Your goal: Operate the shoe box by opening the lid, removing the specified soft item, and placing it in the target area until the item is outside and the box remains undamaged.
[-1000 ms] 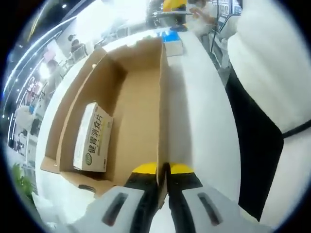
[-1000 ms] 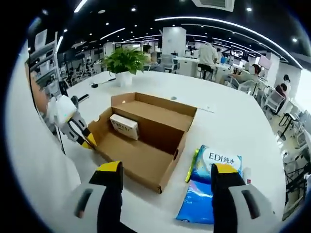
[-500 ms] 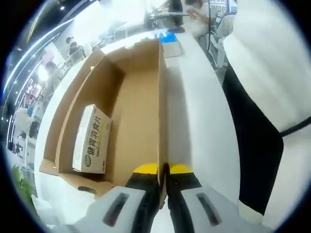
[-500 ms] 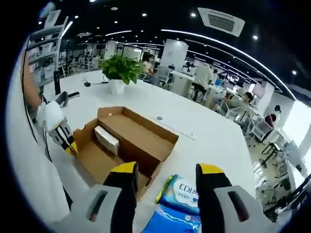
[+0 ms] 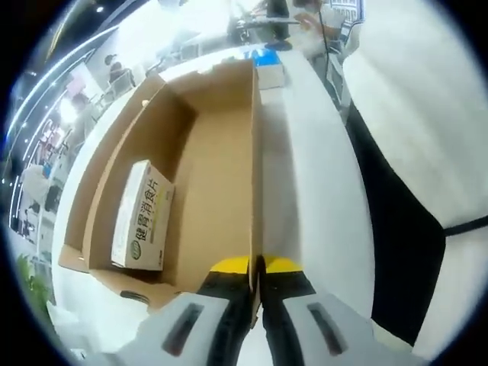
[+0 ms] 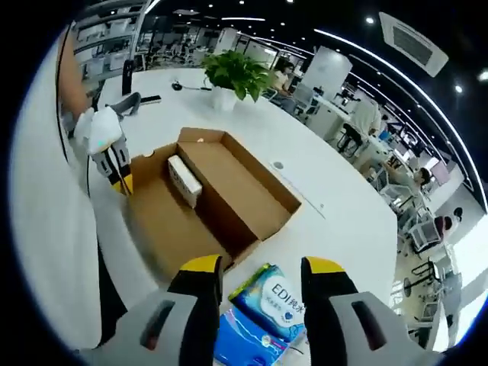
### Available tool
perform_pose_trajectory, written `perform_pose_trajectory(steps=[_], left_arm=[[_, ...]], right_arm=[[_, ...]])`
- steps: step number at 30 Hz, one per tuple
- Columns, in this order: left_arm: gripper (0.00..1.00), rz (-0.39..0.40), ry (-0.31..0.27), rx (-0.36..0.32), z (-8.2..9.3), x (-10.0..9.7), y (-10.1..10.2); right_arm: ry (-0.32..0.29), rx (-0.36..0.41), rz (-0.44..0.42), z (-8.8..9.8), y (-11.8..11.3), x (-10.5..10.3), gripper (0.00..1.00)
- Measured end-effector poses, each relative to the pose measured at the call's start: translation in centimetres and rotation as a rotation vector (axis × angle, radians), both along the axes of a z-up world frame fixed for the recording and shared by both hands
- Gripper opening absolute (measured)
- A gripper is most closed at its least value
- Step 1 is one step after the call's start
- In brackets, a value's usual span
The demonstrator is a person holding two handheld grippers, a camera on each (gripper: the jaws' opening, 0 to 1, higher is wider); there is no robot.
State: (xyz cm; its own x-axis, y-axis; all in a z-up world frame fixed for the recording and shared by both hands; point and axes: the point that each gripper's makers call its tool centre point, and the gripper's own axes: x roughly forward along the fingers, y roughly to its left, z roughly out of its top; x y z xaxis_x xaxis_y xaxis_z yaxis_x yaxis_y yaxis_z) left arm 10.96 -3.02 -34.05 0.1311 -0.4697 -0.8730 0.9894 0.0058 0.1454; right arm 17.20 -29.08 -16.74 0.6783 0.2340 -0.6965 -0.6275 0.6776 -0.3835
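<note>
Change: in the right gripper view the blue soft pack (image 6: 263, 309) now lies between that gripper's jaws, where a second ago it lay off to one side; the open shoe box and the carton inside it lie as they did, and the left gripper's clamp on the cardboard is the same.
Left gripper (image 5: 256, 267): jaws pinched shut on the edge of the cardboard lid flap (image 5: 254, 152), holding the shoe box (image 5: 206, 152) open.
Box contents: one small white carton (image 5: 143, 217) with green print, lying against the far wall.
Table: white table (image 6: 343, 206), with one potted plant (image 6: 232, 76) well beyond the box.
Right gripper (image 6: 255, 274): jaws apart, holding nothing, poised over the pack.
Soft item: the pack lies flat on the table, just beside the box and outside it.
Progress: the lid is open and the soft item looks already out; the box shows no damage. Whether this spot is the target area I cannot tell.
Count: one box, one carton, one pack, two grippers.
</note>
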Motion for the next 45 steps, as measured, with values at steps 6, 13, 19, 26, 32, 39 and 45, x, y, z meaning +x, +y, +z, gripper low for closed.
perform_pose_trajectory(steps=[6, 13, 19, 26, 32, 39, 45], left_arm=[[0.03, -0.001, 0.008, 0.005, 0.0, -0.2, -0.1], [0.03, -0.015, -0.016, -0.001, 0.0, -0.3, -0.1], [0.03, -0.007, 0.002, -0.001, 0.1, -0.2, -0.1], [0.03, -0.004, -0.014, -0.006, 0.0, -0.2, -0.1], [0.03, -0.006, -0.003, -0.002, -0.1, -0.2, -0.1], [0.03, -0.005, -0.012, -0.002, -0.1, -0.2, -0.1], [0.03, -0.001, -0.015, -0.002, 0.0, -0.2, -0.1]], right_arm=[[0.008, 0.047, 0.053, 0.3, 2.0, 1.2, 0.40], [-0.009, 0.006, 0.087, -0.3, 3.9, 3.3, 0.35], [0.000, 0.031, 0.120, -0.3, 6.0, 4.6, 0.38], [0.044, 0.005, 0.182, -2.1, 7.9, 4.4, 0.37], [0.059, 0.074, 0.205, -2.3, 10.0, 4.8, 0.38], [0.072, 0.137, 0.259, -3.2, 13.0, 5.3, 0.35], [0.076, 0.120, 0.303, -4.2, 14.3, 4.9, 0.35]])
